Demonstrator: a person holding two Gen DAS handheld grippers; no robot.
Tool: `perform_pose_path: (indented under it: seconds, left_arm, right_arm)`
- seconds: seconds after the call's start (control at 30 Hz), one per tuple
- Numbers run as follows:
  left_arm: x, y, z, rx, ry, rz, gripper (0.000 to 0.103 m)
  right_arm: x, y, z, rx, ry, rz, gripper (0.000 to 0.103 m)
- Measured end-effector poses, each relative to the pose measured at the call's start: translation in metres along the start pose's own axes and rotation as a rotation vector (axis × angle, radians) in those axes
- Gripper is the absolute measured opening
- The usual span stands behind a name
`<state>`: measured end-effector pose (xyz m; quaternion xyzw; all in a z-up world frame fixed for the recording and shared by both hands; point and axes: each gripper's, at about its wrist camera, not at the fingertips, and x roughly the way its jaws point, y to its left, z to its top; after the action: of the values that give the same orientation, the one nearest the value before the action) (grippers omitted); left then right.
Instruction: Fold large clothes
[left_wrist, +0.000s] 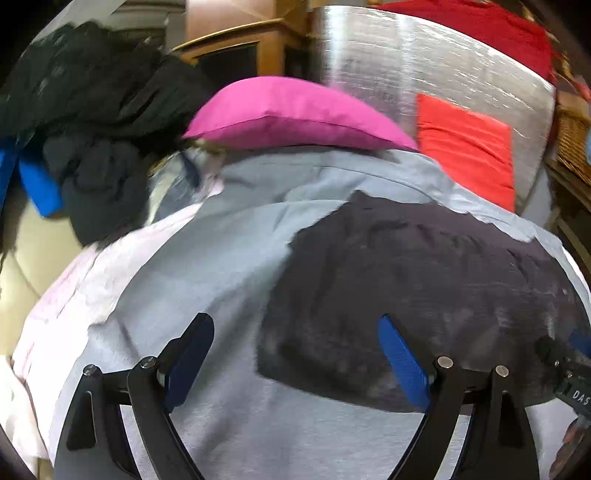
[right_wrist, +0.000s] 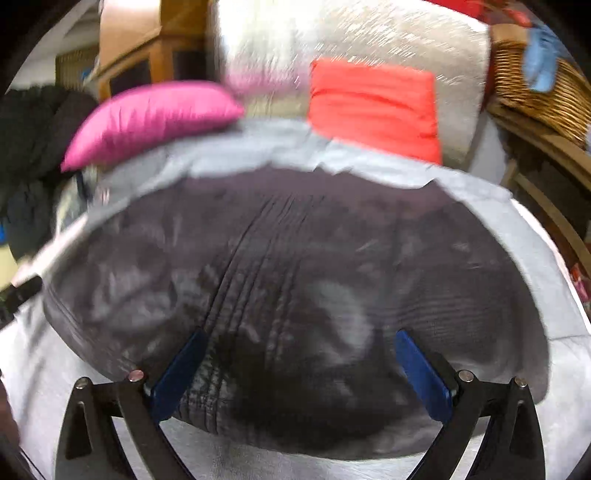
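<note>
A dark grey garment (left_wrist: 424, 277) lies folded flat on a pale grey-blue sheet (left_wrist: 207, 277). My left gripper (left_wrist: 295, 325) hovers at the garment's left edge, its blue pads wide apart and nothing between them. In the right wrist view the same dark garment (right_wrist: 295, 258) fills the middle, with ribbed stitching running down it. My right gripper (right_wrist: 300, 338) stands open just above it, fingers spread wide over the cloth and not pinching it. The right gripper's black body (left_wrist: 569, 365) shows at the far right of the left wrist view.
A pink pillow (left_wrist: 291, 110) and a red cushion (left_wrist: 465, 147) lean on a silvery backrest behind the sheet. A heap of dark clothes (left_wrist: 92, 110) sits at the left, a pale pink cloth (left_wrist: 74, 280) below it. A wicker basket (right_wrist: 535, 85) stands at the right.
</note>
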<state>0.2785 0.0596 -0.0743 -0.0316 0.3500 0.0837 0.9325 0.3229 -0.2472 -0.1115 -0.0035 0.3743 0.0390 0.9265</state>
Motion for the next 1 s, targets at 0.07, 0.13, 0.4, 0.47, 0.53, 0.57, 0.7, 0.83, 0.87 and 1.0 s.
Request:
perform_pose_path:
  seconds: [0.07, 0.13, 0.4, 0.47, 0.53, 0.57, 0.7, 0.83, 0.87, 1.0]
  left_arm:
    - [0.006, -0.015, -0.004, 0.039, 0.017, 0.010, 0.091]
    - [0.023, -0.031, -0.012, 0.118, 0.083, 0.052, 0.091]
    - [0.004, -0.029, -0.014, 0.162, -0.012, 0.120, 0.092]
    - [0.010, -0.022, -0.016, 0.152, -0.001, 0.138, 0.092]
    - [0.031, -0.017, -0.021, 0.146, 0.078, 0.136, 0.092]
    - [0.038, -0.016, -0.024, 0.144, 0.097, 0.127, 0.093]
    - [0.042, -0.007, -0.028, 0.090, 0.104, 0.086, 0.094]
    - [0.015, -0.005, -0.021, 0.073, 0.037, 0.101, 0.093]
    - [0.009, -0.002, -0.020, 0.065, 0.006, 0.106, 0.093]
    - [0.039, 0.009, -0.029, 0.047, 0.143, 0.107, 0.094]
  right_arm:
    - [0.003, -0.008, -0.003, 0.002, 0.017, -0.013, 0.103]
    - [0.024, -0.010, -0.010, -0.028, 0.093, -0.041, 0.103]
    - [-0.011, -0.036, -0.002, 0.039, 0.006, -0.022, 0.103]
    - [-0.021, -0.060, -0.003, 0.078, -0.012, -0.037, 0.103]
    - [-0.020, -0.083, -0.008, 0.111, -0.006, -0.080, 0.103]
    - [-0.015, -0.093, -0.011, 0.124, 0.012, -0.100, 0.103]
    - [0.016, -0.127, -0.030, 0.165, 0.093, -0.098, 0.103]
    - [0.003, -0.128, -0.021, 0.181, 0.077, -0.103, 0.103]
    - [-0.006, -0.133, -0.019, 0.207, 0.050, -0.090, 0.103]
    - [-0.011, -0.144, -0.025, 0.232, 0.044, -0.107, 0.103]
